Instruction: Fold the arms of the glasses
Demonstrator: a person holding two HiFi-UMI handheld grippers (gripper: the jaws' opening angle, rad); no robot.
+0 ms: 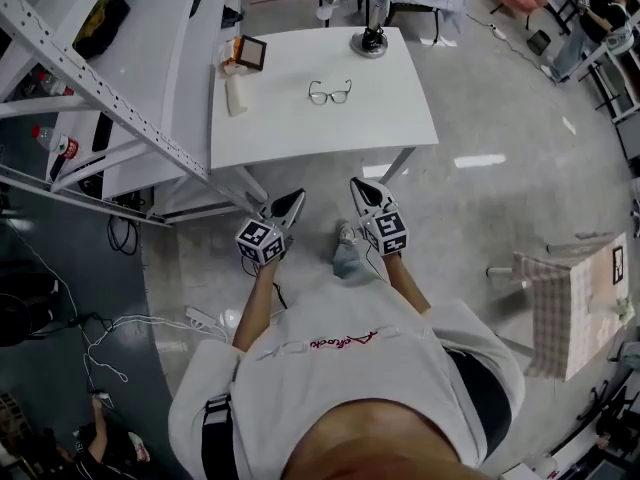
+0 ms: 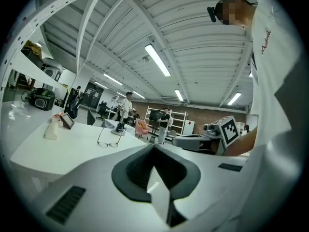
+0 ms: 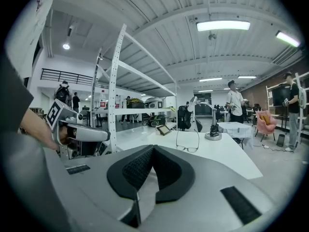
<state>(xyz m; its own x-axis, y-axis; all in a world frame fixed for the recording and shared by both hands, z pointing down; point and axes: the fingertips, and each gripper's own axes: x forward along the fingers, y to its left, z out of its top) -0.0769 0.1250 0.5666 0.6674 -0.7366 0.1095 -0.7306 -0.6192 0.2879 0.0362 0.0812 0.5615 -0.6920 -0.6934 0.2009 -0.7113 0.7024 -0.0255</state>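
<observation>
Step in hand looks like the approach, folding not started

- glasses (image 1: 329,93) sit mid worktop (image 1: 400,118), lenses toward the person, both arms unfolded and pointing away
- left tool (image 1: 295,201) and right tool (image 1: 358,185) are both closed, nothing between the jaws, side by side over the floor, short of the near worktop edge, well apart from the glasses

Next move, my read: come in over the near edge and open at least 1 tool. Probably steady the frame with 1 and swing an arm inward with the other. The frame is thin and light, likely to skate on that smooth top

Room: bare worktop all round the glasses. The lamp base (image 1: 369,43) at the far edge, and the tablet (image 1: 250,53) and white bottle (image 1: 235,93) at the left edge, are all well apart from them. The shelf rack (image 1: 120,108) crowds the left side, the right side is open floor
</observation>
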